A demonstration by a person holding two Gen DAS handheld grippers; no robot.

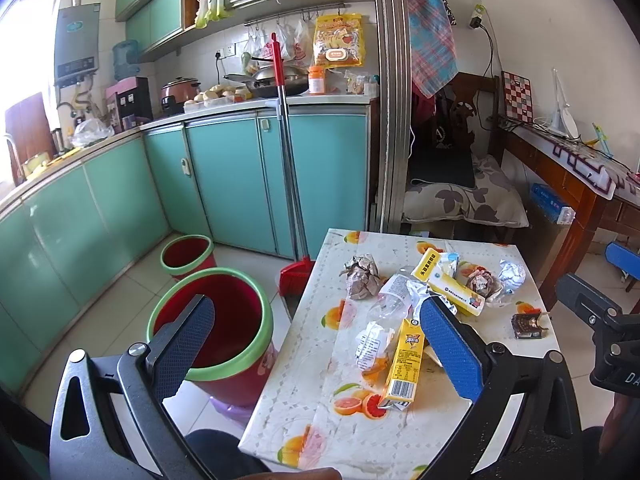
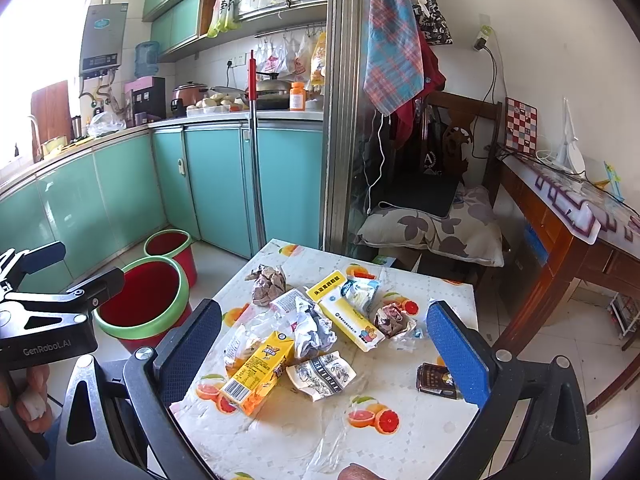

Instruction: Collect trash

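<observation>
Here: both hand-held grippers gape wide, empty; yellow carton (image 2: pixel 256 372) on table (image 2: pixel 420 440) between right hand-held gripper (image 2: pixel 324 354) fingers.

Small table (image 2: pixel 420 432) with a fruit-print cloth fills the lower middle of the frame, pretty cluttered: yellow drink carton (image 2: pixel 256 372) lower left, crumpled paper wad (image 2: pixel 267 285) up top, long yellow box (image 2: pixel 345 312) in the centre, squashed clear bottle (image 1: pixel 390 296), dark wrapper (image 2: pixel 434 380) at right.

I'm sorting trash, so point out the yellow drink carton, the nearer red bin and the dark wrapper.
yellow drink carton (image 2: pixel 256 368), right wrist view, front face.
nearer red bin (image 1: pixel 256 300), left wrist view, green rim.
dark wrapper (image 1: pixel 528 326), left wrist view, middle.
</observation>
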